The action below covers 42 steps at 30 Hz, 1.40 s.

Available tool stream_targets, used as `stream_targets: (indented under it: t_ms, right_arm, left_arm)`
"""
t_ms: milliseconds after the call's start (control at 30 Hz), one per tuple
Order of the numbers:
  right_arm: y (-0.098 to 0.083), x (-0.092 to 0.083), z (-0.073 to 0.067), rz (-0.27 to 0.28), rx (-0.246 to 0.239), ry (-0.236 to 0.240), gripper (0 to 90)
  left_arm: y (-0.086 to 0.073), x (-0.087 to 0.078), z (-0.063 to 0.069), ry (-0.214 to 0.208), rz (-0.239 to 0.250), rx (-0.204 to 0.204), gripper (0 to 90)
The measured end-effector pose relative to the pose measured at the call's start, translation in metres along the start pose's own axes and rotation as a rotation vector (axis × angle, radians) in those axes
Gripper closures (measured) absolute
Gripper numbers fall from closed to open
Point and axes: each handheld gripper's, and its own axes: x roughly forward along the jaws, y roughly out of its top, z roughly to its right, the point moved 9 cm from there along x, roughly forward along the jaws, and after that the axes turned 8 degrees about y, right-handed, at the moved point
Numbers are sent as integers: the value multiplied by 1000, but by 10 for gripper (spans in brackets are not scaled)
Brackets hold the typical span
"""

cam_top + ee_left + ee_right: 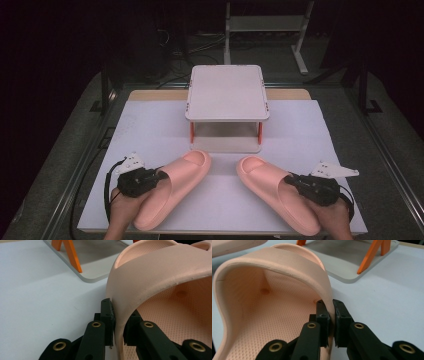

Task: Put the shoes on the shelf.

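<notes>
Two pink slide sandals lie on the white table cover, toes pointing toward the small rack. My left gripper [161, 175] is shut on the strap edge of the left sandal [175, 187]; in the left gripper view the strap of the left sandal [150, 277] is pinched between the pads at my left gripper [119, 322]. My right gripper [290, 180] is shut on the strap edge of the right sandal [272, 192]; in the right gripper view my right gripper [331, 317] clamps the side wall of the right sandal [274, 282]. Both sandals rest on the table.
A two-tier rack [227, 92] with a pale top, orange legs [71, 255] and a grey base stands behind the sandals at table centre. A white sheet [310, 135] covers the table. A metal frame [265, 25] stands on the floor beyond.
</notes>
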Motion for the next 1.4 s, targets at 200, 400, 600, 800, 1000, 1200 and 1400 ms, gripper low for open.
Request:
stream_targets:
  t_ms: [200,400,600,800,1000,1200,1400]
  right_arm:
    - [4,-1,-5,12,3,30,837]
    - [18,-5,-12,17,-10,61,836]
    - [35,-12,-19,9,-32,89,836]
    - [52,-19,-25,14,-40,113,836]
    - [69,-22,-29,13,-54,134,836]
    - [90,-25,-29,19,-75,149,837]
    - [110,-28,-24,30,-97,158,836]
  left_arm:
    - [2,-3,1,-6,0,-9,809]
    - [12,-6,2,-14,19,1,809]
    - [27,-8,3,-28,24,35,809]
    - [46,-14,1,-39,44,60,809]
    - [66,-20,3,-54,63,89,809]
    - [86,-24,3,-57,78,112,809]
    - [107,-26,-2,-46,95,123,809]
